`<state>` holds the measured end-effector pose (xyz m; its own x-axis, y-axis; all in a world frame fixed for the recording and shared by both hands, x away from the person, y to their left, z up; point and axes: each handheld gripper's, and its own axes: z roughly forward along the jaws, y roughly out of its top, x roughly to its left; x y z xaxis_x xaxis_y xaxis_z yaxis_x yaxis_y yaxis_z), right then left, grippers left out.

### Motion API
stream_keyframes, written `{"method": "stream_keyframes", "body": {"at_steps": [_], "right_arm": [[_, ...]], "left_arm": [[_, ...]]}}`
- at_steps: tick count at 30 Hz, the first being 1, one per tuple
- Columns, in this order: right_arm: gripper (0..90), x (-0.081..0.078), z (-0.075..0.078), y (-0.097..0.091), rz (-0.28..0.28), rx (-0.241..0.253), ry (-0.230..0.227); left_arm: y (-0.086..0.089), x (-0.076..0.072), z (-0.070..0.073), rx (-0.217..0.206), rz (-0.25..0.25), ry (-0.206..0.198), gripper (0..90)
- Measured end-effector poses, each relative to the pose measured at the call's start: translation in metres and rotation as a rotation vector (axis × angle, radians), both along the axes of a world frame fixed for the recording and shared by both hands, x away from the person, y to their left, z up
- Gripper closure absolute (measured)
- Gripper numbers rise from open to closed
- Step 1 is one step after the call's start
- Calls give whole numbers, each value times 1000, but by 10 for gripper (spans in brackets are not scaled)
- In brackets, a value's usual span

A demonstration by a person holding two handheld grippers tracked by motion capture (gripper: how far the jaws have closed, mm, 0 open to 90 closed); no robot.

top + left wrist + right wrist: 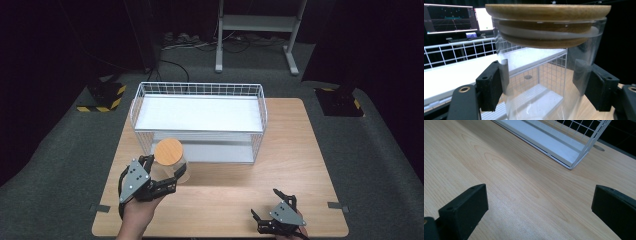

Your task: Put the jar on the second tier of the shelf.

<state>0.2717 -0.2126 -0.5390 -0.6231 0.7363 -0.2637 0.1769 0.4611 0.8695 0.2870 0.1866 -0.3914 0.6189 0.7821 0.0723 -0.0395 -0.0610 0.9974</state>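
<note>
A clear glass jar (176,169) with a round wooden lid (169,151) stands upright in front of the left end of the white wire shelf rack (200,85). My left gripper (167,171) is shut on the jar's body. In the left gripper view both black pads (491,85) press the glass sides of the jar (544,75) just below the lid (547,12); the jar's base is hidden. My right gripper (266,203) rests near the table's front right edge. In the right gripper view it (539,207) stands open over bare wood, with nothing between its jaws.
The rack has two white shelves, and its lower front corner (571,166) lies ahead of the right gripper. Beyond the wooden table (295,150) stand a white desk frame (257,22) and black-and-yellow floor stands (102,97). Monitors (451,20) glow behind the rack.
</note>
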Motion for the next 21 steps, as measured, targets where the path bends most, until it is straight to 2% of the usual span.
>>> {"method": "stream_keyframes", "body": {"at_steps": [9, 21], "right_arm": [[2, 0, 0, -1, -4, 5, 1], [2, 0, 0, 0, -3, 3, 0]], "left_arm": [[-2, 10, 14, -8, 7, -28, 261], [-2, 23, 26, -23, 20, -41, 261]]}}
